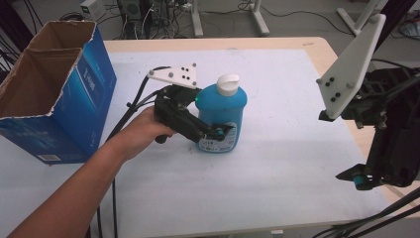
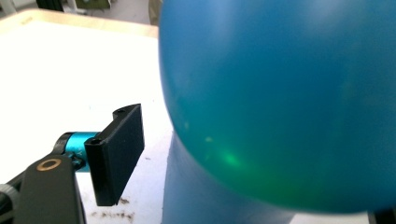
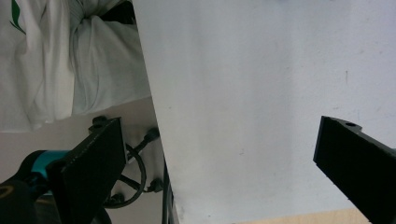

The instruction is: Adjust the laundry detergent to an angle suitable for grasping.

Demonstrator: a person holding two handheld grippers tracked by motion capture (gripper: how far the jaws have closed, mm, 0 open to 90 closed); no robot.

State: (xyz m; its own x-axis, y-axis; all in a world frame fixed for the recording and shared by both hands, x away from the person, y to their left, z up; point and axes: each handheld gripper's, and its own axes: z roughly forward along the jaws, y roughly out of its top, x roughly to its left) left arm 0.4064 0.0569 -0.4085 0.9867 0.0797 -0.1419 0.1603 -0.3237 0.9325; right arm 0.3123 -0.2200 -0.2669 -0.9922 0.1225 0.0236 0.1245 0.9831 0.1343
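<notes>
Left gripper view: blue bottle (image 2: 280,102) perhaps hiding one claw (image 2: 261,186) jaw.

Your left gripper (image 1: 214,131) has matt black plastic jaws against a glossy, smooth blue plastic bottle (image 1: 222,106) with a white plastic cap (image 1: 228,84). On the left, the blue box (image 1: 54,94) is printed cardboard, torn rough at its rim. The white table cover (image 1: 277,163) looks matt and smooth over pale wood.

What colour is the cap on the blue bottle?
White. The cap tops the blue bottle; it shows best in the high view.
</notes>
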